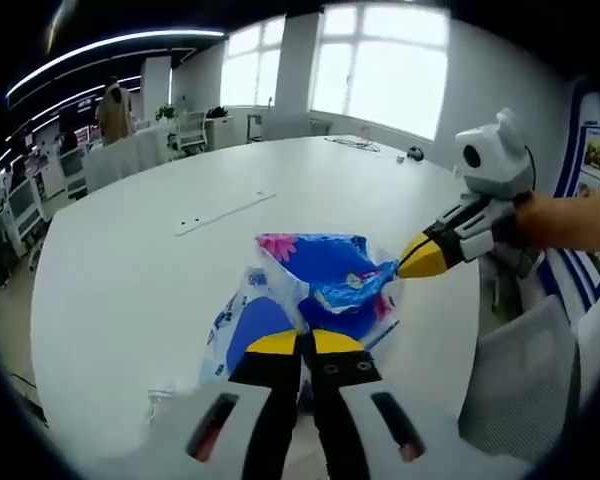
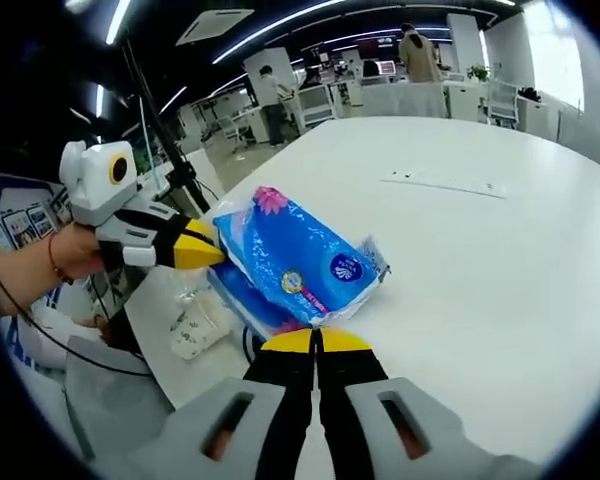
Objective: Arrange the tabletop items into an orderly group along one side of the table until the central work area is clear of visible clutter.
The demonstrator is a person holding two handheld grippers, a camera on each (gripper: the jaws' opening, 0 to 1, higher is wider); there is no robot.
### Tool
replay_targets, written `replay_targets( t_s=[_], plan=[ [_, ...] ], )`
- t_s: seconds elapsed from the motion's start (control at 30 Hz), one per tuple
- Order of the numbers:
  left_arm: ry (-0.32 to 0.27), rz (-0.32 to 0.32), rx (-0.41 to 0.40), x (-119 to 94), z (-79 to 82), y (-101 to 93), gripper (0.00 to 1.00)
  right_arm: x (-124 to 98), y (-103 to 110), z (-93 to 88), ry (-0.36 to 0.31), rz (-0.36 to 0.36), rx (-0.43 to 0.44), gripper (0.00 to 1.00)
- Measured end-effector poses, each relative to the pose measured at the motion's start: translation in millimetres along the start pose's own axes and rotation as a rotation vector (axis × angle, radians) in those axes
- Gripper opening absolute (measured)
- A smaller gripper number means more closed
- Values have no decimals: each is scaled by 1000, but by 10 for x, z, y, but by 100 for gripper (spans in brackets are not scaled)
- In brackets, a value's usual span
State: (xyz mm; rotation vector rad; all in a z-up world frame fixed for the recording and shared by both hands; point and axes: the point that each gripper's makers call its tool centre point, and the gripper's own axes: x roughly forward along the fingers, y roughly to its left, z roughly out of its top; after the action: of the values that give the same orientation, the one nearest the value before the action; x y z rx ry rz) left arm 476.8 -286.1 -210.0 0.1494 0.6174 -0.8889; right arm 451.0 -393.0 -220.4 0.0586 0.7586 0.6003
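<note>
**A:** ok so what are you working with here? Biggest thing first: the white table [image 1: 130, 270]. It's a huge rounded one and most of its top is bare around the pack, with a flat cover strip [image 1: 225, 212] set into the surface further in from the pack and some small cables [image 1: 355, 143] way off at the far edge by the windows.

**B:** yeah, and the pack is the landmark. That blue tissue pack [image 1: 315, 280] in clear plastic wrap, pink flower print on one end, sits near the table edge closest to you. From the right gripper view it looks like two blue packs stacked inside the wrap [image 2: 295, 262], the top one angled.

**A:** your left gripper [image 1: 300, 343] has its yellow tips pressed together right at the near end of the pack. Looks clamped on the wrap there, though the exact pinch is hard to see. Your right gripper [image 1: 420, 260] comes in from the side, tips together on the wrap's corner.

**B:** same story in the right gripper view: right gripper [image 2: 317, 341] jaws closed at the pack's lower edge, left gripper [image 2: 202, 251] touching the opposite end, your hand [image 2: 65, 255] behind it.

**A:** smaller stuff: a crumpled clear plastic bag [image 2: 195, 325] lies just beside the pack, on the table edge side. A grey chair [image 1: 520, 390] is beyond that edge, and people [image 2: 417, 52] stand well behind the pack among the desks.
</note>
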Motion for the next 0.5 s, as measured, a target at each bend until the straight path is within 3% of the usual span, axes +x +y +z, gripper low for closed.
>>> replay_targets(
  t_s=[0.5],
  plan=[
    [-44, -9, -5, 217, 378, -212, 0, -298, -301, 138, -27, -30, -22, 0]
  ],
)
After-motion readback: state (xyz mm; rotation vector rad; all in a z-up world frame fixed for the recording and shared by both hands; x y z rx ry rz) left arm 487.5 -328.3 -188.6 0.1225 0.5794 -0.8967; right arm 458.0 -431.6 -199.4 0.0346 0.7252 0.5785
